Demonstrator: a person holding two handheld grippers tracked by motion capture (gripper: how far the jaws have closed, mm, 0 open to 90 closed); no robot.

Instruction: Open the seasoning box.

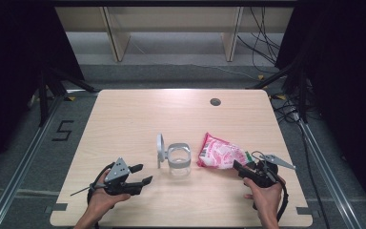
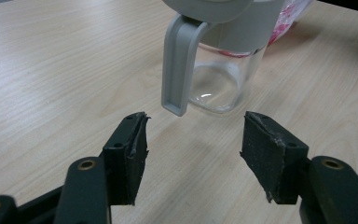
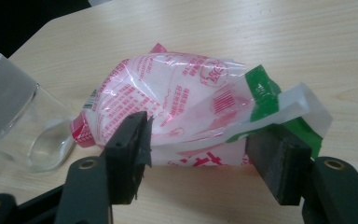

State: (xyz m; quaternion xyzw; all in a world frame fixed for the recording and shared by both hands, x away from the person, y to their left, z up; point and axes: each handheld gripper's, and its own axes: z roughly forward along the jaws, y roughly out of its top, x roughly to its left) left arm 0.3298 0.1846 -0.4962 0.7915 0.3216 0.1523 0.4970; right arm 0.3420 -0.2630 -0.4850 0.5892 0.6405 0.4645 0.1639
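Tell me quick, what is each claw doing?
Left gripper: open, empty, facing the clear glass jar with grey flip lid.
Right gripper: open around the pink-and-white plastic bag, not squeezing.

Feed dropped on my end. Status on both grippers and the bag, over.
Left gripper open, empty, facing the jar. Right gripper open, jaws either side of the pink bag, no clamp visible. Bag flat on the table. Nothing in the way.
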